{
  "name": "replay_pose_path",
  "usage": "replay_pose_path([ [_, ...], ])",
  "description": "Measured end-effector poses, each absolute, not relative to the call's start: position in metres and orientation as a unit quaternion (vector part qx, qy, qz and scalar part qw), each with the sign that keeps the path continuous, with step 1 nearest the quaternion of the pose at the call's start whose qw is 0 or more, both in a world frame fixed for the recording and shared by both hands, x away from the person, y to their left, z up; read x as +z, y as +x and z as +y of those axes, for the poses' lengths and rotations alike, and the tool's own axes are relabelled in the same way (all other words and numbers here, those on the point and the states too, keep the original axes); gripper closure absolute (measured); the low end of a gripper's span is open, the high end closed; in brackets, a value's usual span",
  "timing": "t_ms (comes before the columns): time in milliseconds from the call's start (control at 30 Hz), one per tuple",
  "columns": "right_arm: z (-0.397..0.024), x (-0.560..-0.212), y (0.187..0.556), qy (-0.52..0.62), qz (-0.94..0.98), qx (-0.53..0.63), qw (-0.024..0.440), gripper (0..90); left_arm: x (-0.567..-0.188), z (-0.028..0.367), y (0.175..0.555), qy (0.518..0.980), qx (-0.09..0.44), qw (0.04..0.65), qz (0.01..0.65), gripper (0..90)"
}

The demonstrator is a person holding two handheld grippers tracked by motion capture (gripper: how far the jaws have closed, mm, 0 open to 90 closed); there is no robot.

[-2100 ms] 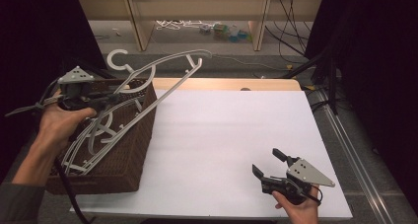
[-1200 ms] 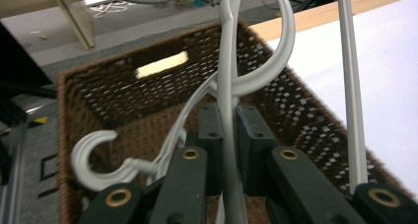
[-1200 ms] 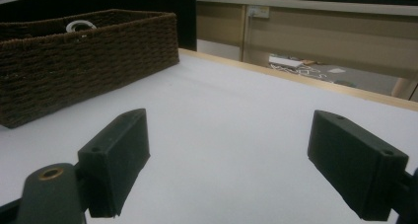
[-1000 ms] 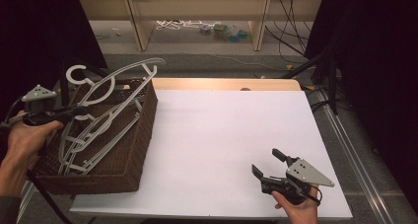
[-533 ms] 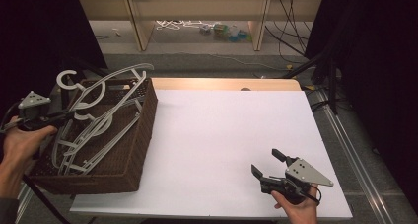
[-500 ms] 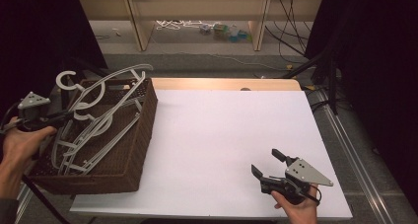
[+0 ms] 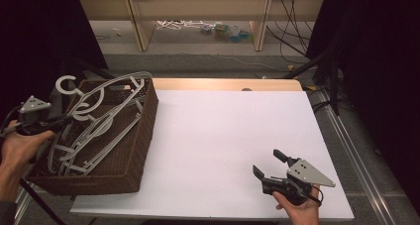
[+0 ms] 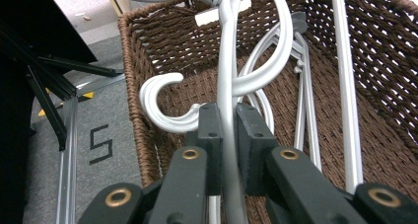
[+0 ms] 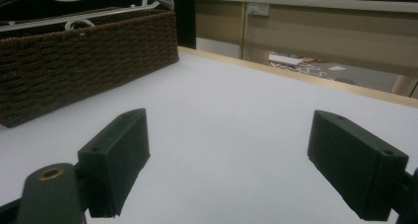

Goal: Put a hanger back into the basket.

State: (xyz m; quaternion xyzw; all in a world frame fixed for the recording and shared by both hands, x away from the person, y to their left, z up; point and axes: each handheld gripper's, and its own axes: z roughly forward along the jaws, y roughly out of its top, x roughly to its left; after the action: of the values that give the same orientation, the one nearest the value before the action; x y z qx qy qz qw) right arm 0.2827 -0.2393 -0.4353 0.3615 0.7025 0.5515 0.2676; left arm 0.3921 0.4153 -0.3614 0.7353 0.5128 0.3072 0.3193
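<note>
A brown wicker basket [image 7: 141,136] stands at the table's left end with several silver-grey hangers lying in it. My left gripper [image 7: 58,122] is at the basket's left rim, shut on the thin neck of one grey hanger [image 7: 119,81] that leans over the others with its hook up. In the left gripper view the pads [image 8: 212,130] press on that hanger's neck [image 8: 226,61] above the basket's woven inside [image 8: 162,41]. My right gripper [image 7: 270,164] rests near the table's front right edge, open with nothing between its pads [image 9: 118,150]; the basket [image 9: 84,61] is far off to its left.
The white table top [image 7: 223,131] stretches from the basket to the right gripper. A wooden strip [image 7: 223,84] runs along its far edge. Behind it stand shelf legs with white hangers [image 7: 178,25] and cables on the floor. Metal rails [image 7: 351,150] run along the right side.
My left hand has moved left and down, bringing the held hanger lower so that it lies closer to the others in the basket. The right gripper has kept still.
</note>
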Motion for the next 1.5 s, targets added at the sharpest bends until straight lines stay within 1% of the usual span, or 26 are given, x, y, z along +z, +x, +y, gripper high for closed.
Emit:
replay_pose_path([
  [200, -0.239, -0.435, 0.283, 0.362, 0.703, 0.551, 0.267, 16.9, -0.36, 0.422, 0.39, 0.735, 0.312, 0.314, 0.514, 82.0],
  [367, -0.239, -0.435, 0.283, 0.362, 0.703, 0.552, 0.264, 16.9, -0.362, 0.427, 0.387, 0.741, 0.313, 0.321, 0.5, 82.0],
  [400, -0.238, -0.436, 0.283, 0.361, 0.7, 0.555, 0.266, 16.9, -0.363, 0.428, 0.387, 0.747, 0.311, 0.314, 0.497, 82.0],
  [433, -0.239, -0.435, 0.283, 0.362, 0.702, 0.552, 0.267, 16.9, -0.364, 0.427, 0.387, 0.742, 0.311, 0.323, 0.498, 82.0],
  [633, -0.239, -0.435, 0.283, 0.361, 0.704, 0.552, 0.265, 16.9, -0.368, 0.429, 0.385, 0.747, 0.306, 0.32, 0.497, 82.0],
  [800, -0.238, -0.436, 0.284, 0.359, 0.7, 0.558, 0.265, 16.9, -0.37, 0.431, 0.385, 0.767, 0.305, 0.283, 0.488, 82.0],
  [1233, -0.238, -0.436, 0.284, 0.36, 0.7, 0.556, 0.265, 17.0, -0.385, 0.416, 0.394, 0.778, 0.28, 0.276, 0.489, 81.6],
  [1500, -0.237, -0.436, 0.284, 0.359, 0.7, 0.558, 0.264, 17.0, -0.392, 0.412, 0.395, 0.788, 0.262, 0.253, 0.496, 81.6],
])
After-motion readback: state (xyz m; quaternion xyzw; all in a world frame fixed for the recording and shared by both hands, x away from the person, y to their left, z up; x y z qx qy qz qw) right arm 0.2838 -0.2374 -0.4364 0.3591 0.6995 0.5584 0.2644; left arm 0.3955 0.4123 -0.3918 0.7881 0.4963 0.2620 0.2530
